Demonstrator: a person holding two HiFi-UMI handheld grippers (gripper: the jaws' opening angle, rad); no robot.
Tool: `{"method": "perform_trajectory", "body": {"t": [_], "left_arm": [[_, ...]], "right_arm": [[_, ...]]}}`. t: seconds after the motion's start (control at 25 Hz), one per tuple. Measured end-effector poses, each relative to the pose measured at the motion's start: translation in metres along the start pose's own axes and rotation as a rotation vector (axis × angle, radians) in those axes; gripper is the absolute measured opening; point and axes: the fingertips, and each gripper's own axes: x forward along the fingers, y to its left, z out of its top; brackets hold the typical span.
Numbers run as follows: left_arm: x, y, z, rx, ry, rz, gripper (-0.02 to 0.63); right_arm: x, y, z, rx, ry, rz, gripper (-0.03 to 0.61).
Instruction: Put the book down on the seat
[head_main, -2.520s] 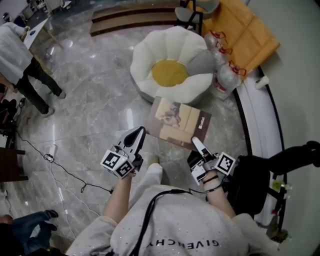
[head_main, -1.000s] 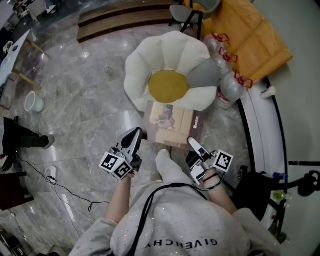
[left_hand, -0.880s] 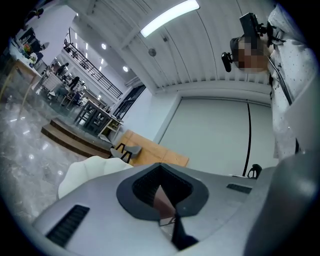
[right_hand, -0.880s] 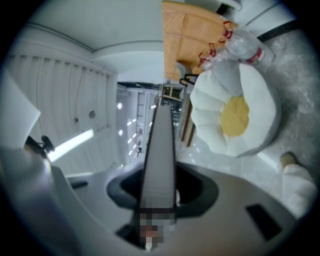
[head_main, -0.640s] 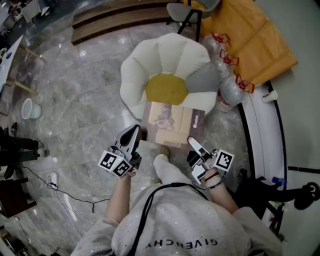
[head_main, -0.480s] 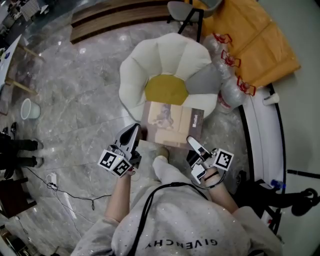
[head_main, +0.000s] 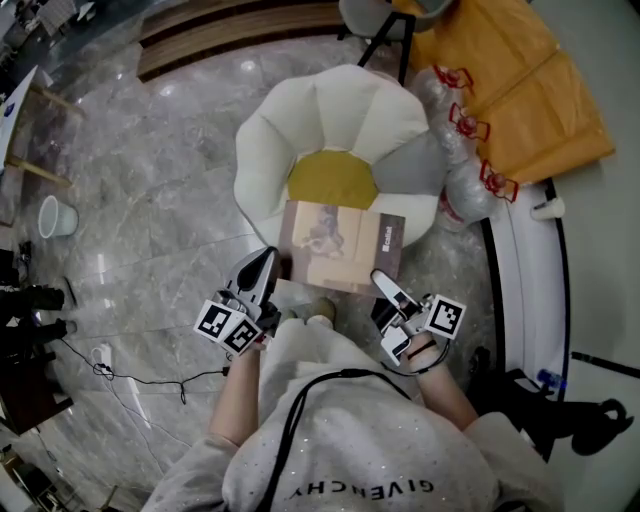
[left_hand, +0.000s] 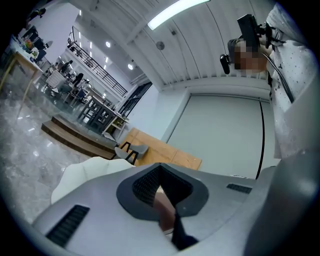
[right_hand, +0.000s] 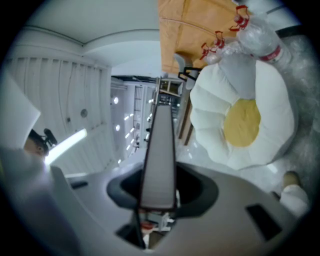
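Two grippers, one book, and the job is roughly halfway there as I read it. The book (head_main: 340, 245) is up in the air, held flat-ish between both claws. From the head view its far edge overlaps the 6 o'clock side of the seat (head_main: 300, 115), that white flower-shaped cushion thing with the yellow centre (head_main: 331, 180).

The left gripper (head_main: 263, 268) has the book's 7 o'clock corner. Its own view is pretty murky, but the jaws look closed down on a thin brownish edge that I'd guess is the cover. The right gripper (head_main: 384, 285) is at the 5 o'clock corner, and its view is much clearer. The book runs edge-on straight between the jaws, which sit partway closed and clamped on it.

So what's done: the book is picked up and lined up in front of the seat. What's left: carry it a bit further toward 12 o'clock so it sits over the yellow middle, then lower it onto the cushion. After that, open both claws and back out toward 6 o'clock. Nothing is resting on the seat yet.

Only thing I'd watch is the clump of plastic bottles (head_main: 470, 185) at the seat's 3 o'clock. It's close to the right side, though not in the book's path from here.
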Motion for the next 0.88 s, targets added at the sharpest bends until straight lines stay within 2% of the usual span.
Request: {"method": "perform_trajectory", "body": {"t": [0.44,0.88], "left_arm": [[0.032,0.032,-0.014,-0.016,0.039,-0.01,0.022],[0.089,0.102,-0.036,-0.034,0.076,-0.018,0.022]], "right_arm": [[0.017,-0.026,0.027,0.012,-0.042,-0.018,0.156],[0.064,-0.079,0.062,0.009,-0.096,-0.071,0.156]]}}
